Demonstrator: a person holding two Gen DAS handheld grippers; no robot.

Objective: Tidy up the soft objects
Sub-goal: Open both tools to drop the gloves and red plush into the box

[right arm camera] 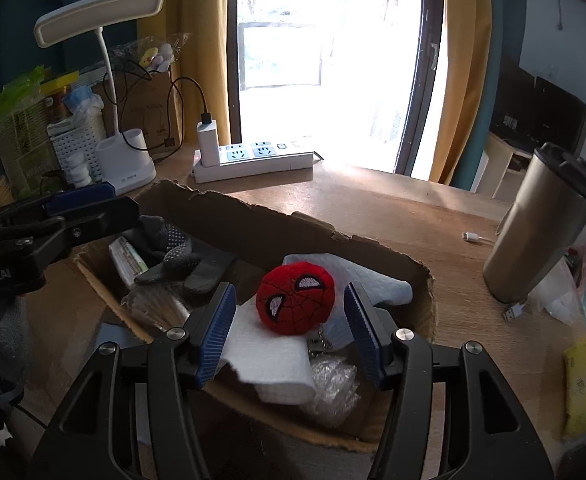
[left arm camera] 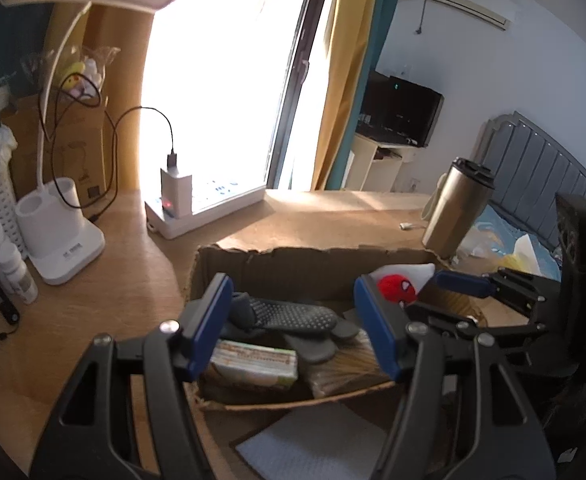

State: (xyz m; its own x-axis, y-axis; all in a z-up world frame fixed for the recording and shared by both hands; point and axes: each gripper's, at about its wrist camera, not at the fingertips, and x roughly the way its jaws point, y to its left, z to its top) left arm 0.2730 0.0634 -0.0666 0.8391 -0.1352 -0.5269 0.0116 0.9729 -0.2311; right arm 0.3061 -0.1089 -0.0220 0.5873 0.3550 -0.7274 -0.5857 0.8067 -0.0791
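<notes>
An open cardboard box [left arm camera: 313, 262] [right arm camera: 253, 226] stands on the wooden desk. Dark grey dotted gloves [left arm camera: 293, 314] [right arm camera: 173, 250] lie in its left part on a green-printed packet [left arm camera: 253, 362]. My left gripper [left arm camera: 293, 328] hovers just above them, open, its pads touching nothing. A red plush spider-mask keychain [right arm camera: 295, 300] [left arm camera: 397, 286] rests on a white cloth [right arm camera: 269, 356] in the right part. My right gripper [right arm camera: 289, 332] is open on either side of the plush, and a gap shows at both pads. In each wrist view the other gripper [left arm camera: 459, 284] [right arm camera: 81, 202] shows beside the box.
A white desk lamp [right arm camera: 125, 160] and a power strip [right arm camera: 253, 158] with a charger stand behind the box. A steel tumbler [right arm camera: 541, 224] is at the right, with loose cable ends by it. White bottles [left arm camera: 9, 264] and a white basket crowd the left edge.
</notes>
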